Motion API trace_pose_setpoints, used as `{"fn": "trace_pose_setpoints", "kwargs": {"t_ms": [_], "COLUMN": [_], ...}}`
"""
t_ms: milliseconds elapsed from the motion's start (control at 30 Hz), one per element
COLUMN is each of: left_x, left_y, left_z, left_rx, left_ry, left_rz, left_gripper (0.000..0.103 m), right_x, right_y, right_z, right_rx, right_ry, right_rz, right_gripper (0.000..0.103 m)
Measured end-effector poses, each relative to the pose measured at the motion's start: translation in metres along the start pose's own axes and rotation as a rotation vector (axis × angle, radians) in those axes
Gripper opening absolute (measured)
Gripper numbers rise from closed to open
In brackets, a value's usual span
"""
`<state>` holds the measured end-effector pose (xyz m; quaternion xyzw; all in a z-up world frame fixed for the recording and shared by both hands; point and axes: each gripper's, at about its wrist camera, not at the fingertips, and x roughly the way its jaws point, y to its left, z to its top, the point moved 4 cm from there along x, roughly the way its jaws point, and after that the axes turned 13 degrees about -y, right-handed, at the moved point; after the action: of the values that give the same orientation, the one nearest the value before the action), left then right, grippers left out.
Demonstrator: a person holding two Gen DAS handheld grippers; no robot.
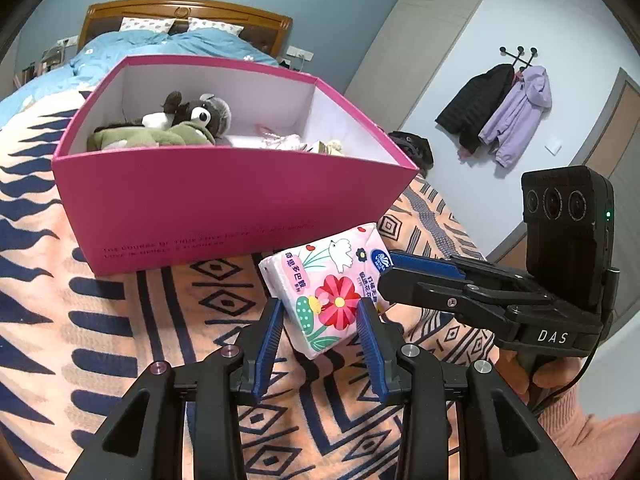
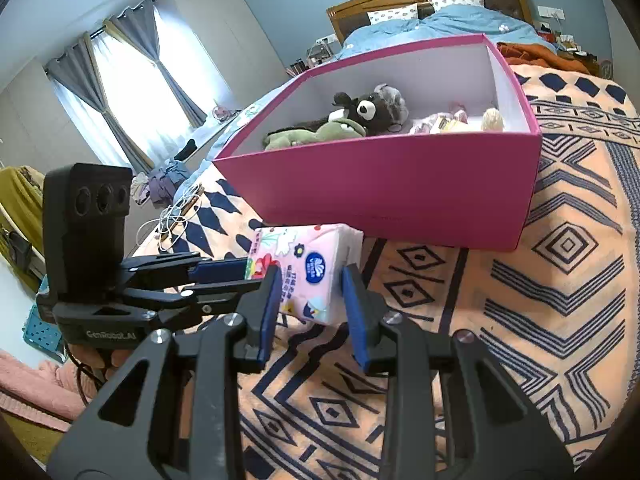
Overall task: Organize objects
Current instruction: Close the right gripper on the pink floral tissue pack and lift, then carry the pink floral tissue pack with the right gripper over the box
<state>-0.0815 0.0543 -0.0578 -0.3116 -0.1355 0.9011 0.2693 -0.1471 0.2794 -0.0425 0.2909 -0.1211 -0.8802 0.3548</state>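
A bedroom with blue-grey walls holds a bed spread with a peach blanket (image 1: 120, 320) patterned in navy diamonds and zigzags. On it stands an open magenta cardboard box (image 1: 224, 204) with a white interior. Inside lie a grey-brown plush dog in a green jacket (image 1: 188, 120) and some small pale items that are hard to make out. A dark line of lettering runs along the box's front wall but is too distorted to read.

Just in front of the box, a pink floral-printed tissue pack (image 1: 332, 284) sits tilted, one end raised off the blanket. The left gripper (image 1: 320, 320) has its blue-padded jaws closed against the pack's two sides. The right gripper (image 2: 310, 288) clamps the same pack from the other end, its blue pads (image 2: 354, 300) pressing the wrapper. In each view the other gripper's body blocks part of the pack.

The pack bears a blue round logo and Chinese characters. "DAS" is printed on the right gripper's body, "GenRobot.AI" on the left's.

Beyond are a wooden headboard (image 1: 184, 12), a blue duvet (image 1: 160, 48), black and lilac coats on wall hooks (image 1: 504, 108), and grey curtains (image 2: 132, 92) at a bright window.
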Motion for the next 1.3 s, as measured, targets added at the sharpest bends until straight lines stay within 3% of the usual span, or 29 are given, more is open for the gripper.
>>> {"fn": "trace_pose_setpoints", "kwargs": {"t_ms": [1300], "left_x": [-0.018], "left_y": [-0.004], "left_z": [0.077], "left_rx": [0.093], "left_ry": [-0.148], "left_rz": [0.033], "left_gripper": [0.038], "right_x": [0.001], "right_y": [0.017], "right_z": [0.076], "right_rx": [-0.055], "right_ry": [-0.151], "right_rz": [0.034], "right_gripper": [0.036]}}
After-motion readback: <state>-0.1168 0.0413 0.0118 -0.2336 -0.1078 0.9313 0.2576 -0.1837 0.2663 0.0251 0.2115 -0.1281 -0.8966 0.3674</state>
